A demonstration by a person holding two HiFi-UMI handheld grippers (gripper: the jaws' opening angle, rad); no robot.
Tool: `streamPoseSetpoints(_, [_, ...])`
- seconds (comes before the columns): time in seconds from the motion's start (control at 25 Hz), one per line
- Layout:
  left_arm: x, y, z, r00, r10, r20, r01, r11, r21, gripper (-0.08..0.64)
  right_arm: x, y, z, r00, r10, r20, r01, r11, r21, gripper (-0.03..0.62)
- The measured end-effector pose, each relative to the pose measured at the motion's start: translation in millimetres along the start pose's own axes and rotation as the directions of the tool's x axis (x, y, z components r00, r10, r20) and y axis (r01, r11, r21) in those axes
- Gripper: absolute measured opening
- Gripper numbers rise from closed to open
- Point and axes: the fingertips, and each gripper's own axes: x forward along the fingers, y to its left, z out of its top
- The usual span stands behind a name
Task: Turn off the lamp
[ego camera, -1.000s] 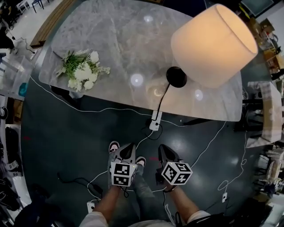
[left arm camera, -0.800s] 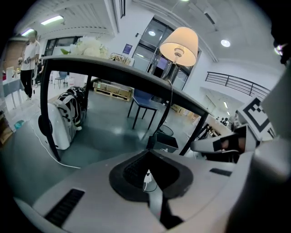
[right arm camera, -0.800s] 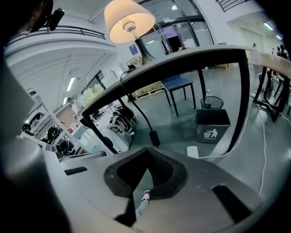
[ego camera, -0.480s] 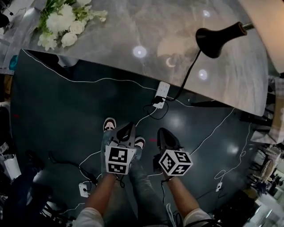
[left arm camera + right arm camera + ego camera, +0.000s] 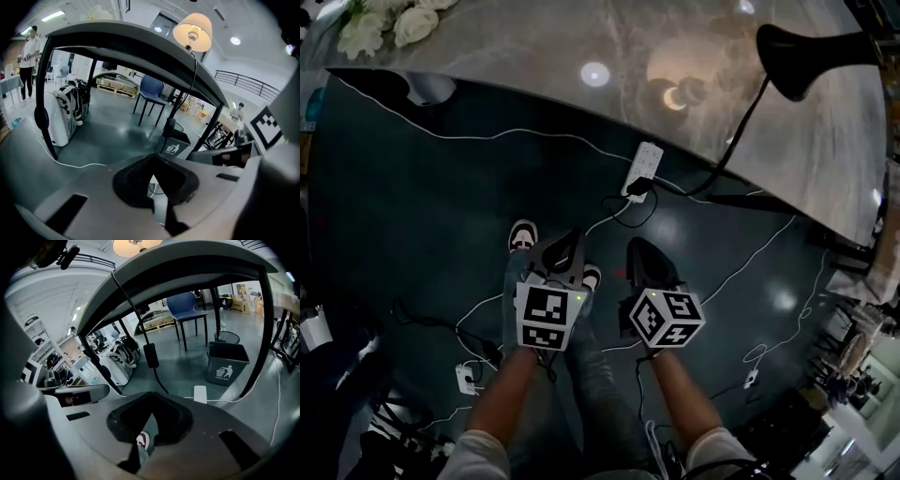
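Observation:
The lamp is lit: its glowing shade (image 5: 192,32) shows above the table in the left gripper view, and its lower rim (image 5: 136,244) tops the right gripper view. In the head view only its black base (image 5: 806,56) stands on the grey marble table (image 5: 534,84). Its black cord drops over the table edge, with a dark inline block (image 5: 151,355) hanging on it, to a white power strip (image 5: 643,164) on the floor. My left gripper (image 5: 565,251) and right gripper (image 5: 645,258) hang side by side, low over the floor, well short of the table. Both are shut and hold nothing.
White flowers (image 5: 370,23) lie at the table's far left corner. White cables run across the dark floor. Under the table stand a grey bin (image 5: 225,364) and a blue chair (image 5: 187,305). The person's shoes (image 5: 522,234) are beside the grippers.
Both grippers have sunk toward the floor, still shut. The head view has tipped down: the lampshade has left it and the table has slid to the top edge.

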Motion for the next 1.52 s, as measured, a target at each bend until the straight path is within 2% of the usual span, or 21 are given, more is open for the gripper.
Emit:
streamPoseSetpoints(0.32, [-3.4,6.2,-2.6,1.0,-0.024,-0.016,0.024,0.999,0.024,0.006,25.6,-4.2,15.7,0.999,-0.025,0.043,0.027,0.999,-0.036,0.005])
streamPoseSetpoints(0.4, [-5.4,11.2,-5.7,1.0,-0.02,-0.021,0.021,1.0,0.02,0.006,33.1,-6.0,15.2,0.999,-0.037,0.038,0.039,0.999,-0.031,0.051])
streamPoseSetpoints(0.6, [-7.4,29.5,-15.1,0.999,-0.006,-0.037,0.006,1.0,0.01,0.006,51.1,-7.9,13.2,0.998,-0.057,0.028,0.057,0.998,-0.015,0.066])
streamPoseSetpoints(0.8, [-4.9,44.6,-20.7,0.999,0.004,-0.041,-0.005,1.0,-0.007,0.006,66.8,-5.4,11.1,0.998,-0.056,0.017,0.056,0.997,-0.051,0.08])
streamPoseSetpoints(1.04, [-0.1,49.0,-19.5,0.999,-0.003,-0.043,0.003,1.0,0.004,0.006,81.2,-4.8,13.6,0.998,-0.063,0.011,0.064,0.994,-0.084,0.081])
streamPoseSetpoints(1.24, [3.3,50.3,-21.8,0.999,-0.011,-0.045,0.012,1.0,0.014,0.006,90.6,-8.9,15.5,0.997,-0.074,0.016,0.075,0.995,-0.067,0.08])
streamPoseSetpoints(1.52, [0.6,53.4,-20.0,0.999,-0.01,-0.045,0.011,1.0,0.016,0.006,96.6,-12.1,19.2,0.996,-0.093,0.008,0.093,0.991,-0.091,0.055])
